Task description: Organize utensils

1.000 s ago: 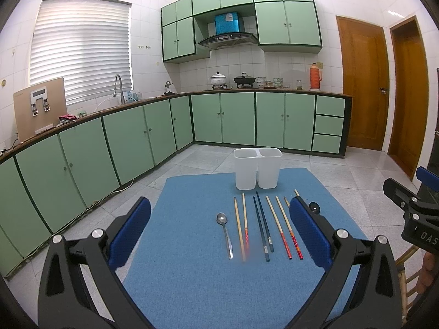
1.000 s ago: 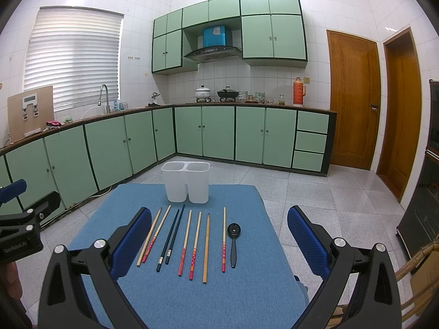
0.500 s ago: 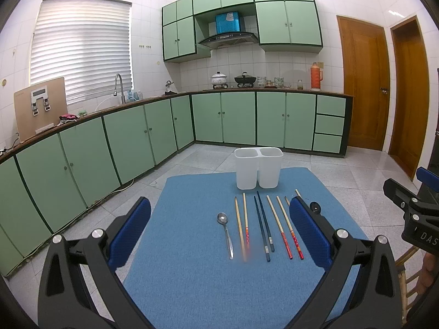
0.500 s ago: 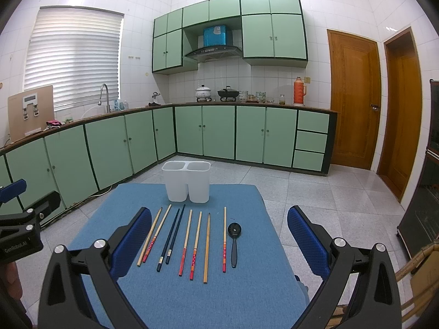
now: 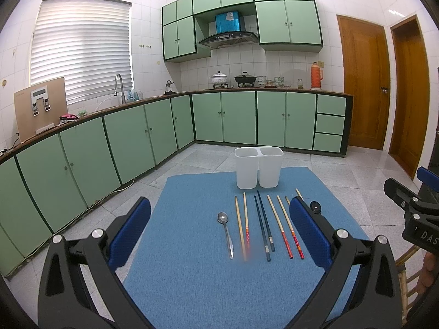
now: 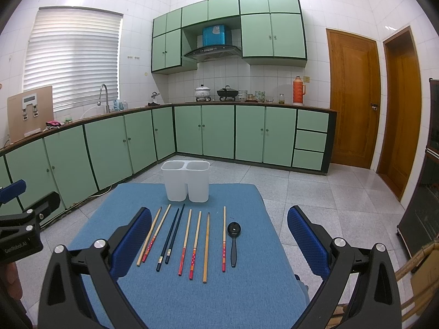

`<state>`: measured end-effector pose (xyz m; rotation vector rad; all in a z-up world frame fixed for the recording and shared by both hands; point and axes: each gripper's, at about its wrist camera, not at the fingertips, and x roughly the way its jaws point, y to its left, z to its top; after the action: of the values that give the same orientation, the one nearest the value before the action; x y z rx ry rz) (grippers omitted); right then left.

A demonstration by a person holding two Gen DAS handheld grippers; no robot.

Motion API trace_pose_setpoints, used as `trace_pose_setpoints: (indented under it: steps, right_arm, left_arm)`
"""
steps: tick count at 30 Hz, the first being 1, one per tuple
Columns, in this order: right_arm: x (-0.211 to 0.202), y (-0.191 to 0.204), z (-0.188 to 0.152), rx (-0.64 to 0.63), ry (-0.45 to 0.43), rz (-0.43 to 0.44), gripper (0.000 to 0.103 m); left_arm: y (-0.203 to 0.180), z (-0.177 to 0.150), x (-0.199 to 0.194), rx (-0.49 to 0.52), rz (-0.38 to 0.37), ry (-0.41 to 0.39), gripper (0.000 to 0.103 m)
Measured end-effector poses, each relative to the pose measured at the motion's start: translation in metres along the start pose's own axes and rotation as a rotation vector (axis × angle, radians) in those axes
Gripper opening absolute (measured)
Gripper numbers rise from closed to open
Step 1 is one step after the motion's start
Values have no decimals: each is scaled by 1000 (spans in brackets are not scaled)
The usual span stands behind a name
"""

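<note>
My left claw (image 5: pixel 219 235) hangs wide apart and empty above the near edge of the blue-topped counter (image 5: pixel 192 288). Furthest left in the row lies the metal spoon (image 5: pixel 226 233), bowl pointing away from me. Just right of it comes a pale chopstick pair (image 5: pixel 242 226), then the dark blue pair (image 5: pixel 263 227), then the red-tipped pairs (image 6: pixel 190 242), a plain wooden chopstick (image 6: pixel 206 249), a lone red-tipped one (image 6: pixel 224 240), and last the black spoon (image 6: pixel 233 242) toward the right edge. My right claw (image 6: pixel 219 246) is also spread open with nothing in it, above the same near edge. The white two-cup holder (image 6: pixel 186 181) stands at the far edge, both compartments empty as far as I can tell.

Nothing is sorted yet. I judge the first pick should be an end piece, since the spoons have free space on one side. I'd come down straight across a handle, close at mid-length so it doesn't tip, and keep clear of the neighbouring stick.
</note>
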<state>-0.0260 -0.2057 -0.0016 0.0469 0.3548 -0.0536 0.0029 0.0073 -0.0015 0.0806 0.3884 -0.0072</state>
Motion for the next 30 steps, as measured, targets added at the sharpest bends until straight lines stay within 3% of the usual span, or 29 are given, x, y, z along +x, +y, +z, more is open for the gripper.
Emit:
trace_pose_setpoints:
  steps: [21,30]
  right_arm:
    - [14,0,-6,3,26,-2,97]
    - [42,-4,-4,-9,77,-19,97]
  left_arm:
    - [10,-7,6,-3,2,26,98]
    - [16,-6,46,-6,16,111,98]
